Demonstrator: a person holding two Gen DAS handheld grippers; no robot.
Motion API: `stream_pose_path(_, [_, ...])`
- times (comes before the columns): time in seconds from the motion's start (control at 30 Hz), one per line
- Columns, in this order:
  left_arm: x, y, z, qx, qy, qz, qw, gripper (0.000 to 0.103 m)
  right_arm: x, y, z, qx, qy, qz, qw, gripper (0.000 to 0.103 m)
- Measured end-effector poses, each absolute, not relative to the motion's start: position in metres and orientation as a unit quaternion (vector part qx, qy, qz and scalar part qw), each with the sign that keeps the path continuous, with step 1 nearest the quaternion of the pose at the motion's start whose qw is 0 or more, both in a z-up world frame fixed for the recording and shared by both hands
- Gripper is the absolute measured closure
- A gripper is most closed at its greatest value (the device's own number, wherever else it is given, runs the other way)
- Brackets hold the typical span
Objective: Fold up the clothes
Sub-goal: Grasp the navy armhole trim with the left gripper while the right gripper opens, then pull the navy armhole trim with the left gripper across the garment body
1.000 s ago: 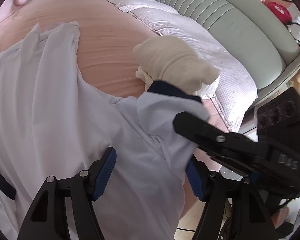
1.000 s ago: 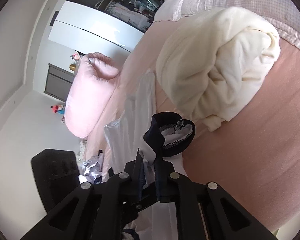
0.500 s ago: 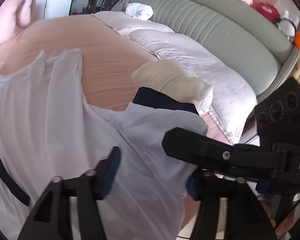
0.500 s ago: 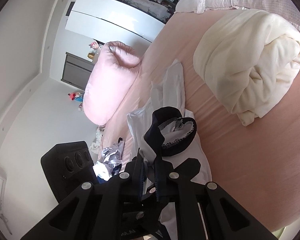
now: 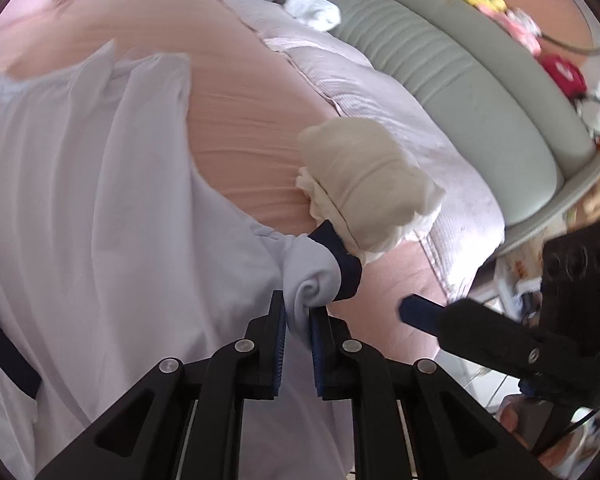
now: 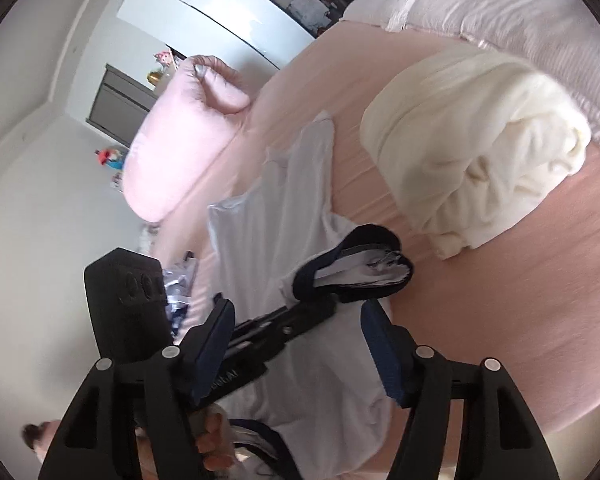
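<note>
A thin, pale lilac shirt [image 5: 100, 208] with navy cuffs lies rumpled on the smooth pink bed [image 5: 240, 120], its sleeve bunched and clamped in the down-tilted left gripper [image 5: 298, 320], whose jaws just closed, while the right gripper [image 6: 296, 316] has just opened, empty above it.

Both grippers are matte black – left gripper [image 5: 298, 330] and right gripper [image 6: 298, 344] alike – with angular cut-out fingers, silver screws and ribbed blue pads [image 6: 384, 350].
</note>
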State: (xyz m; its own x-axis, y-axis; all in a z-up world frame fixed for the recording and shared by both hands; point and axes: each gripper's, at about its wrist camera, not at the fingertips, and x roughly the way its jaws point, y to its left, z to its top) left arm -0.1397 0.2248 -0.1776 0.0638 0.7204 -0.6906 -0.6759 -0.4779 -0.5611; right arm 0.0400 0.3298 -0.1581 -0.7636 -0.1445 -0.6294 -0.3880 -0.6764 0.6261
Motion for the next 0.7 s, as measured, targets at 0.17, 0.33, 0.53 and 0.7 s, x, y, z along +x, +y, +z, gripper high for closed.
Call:
stream_pose_path(0.17, [-0.152, 0.217, -0.186, -0.541, -0.056, 0.676, 0.497, 0.093, 0.034, 0.317, -0.165, -0.437, 0.301, 0.842, 0.093, 0.037])
stream_pose_path(0.33, [-0.154, 0.214, -0.190, -0.549, -0.067, 0.670, 0.496, 0.093, 0.021, 0.305, -0.193, -0.480, 0.294, 0.822, 0.086, 0.037])
stream_pose_path(0.53, [-0.156, 0.212, -0.193, -0.558, -0.076, 0.661, 0.497, 0.093, 0.007, 0.300, -0.202, -0.479, 0.296, 0.822, 0.087, 0.037])
stream_pose_path(0.7, [-0.156, 0.208, -0.194, -0.559, -0.075, 0.661, 0.495, 0.093, 0.014, 0.296, -0.203, -0.446, 0.274, 0.841, 0.134, 0.049])
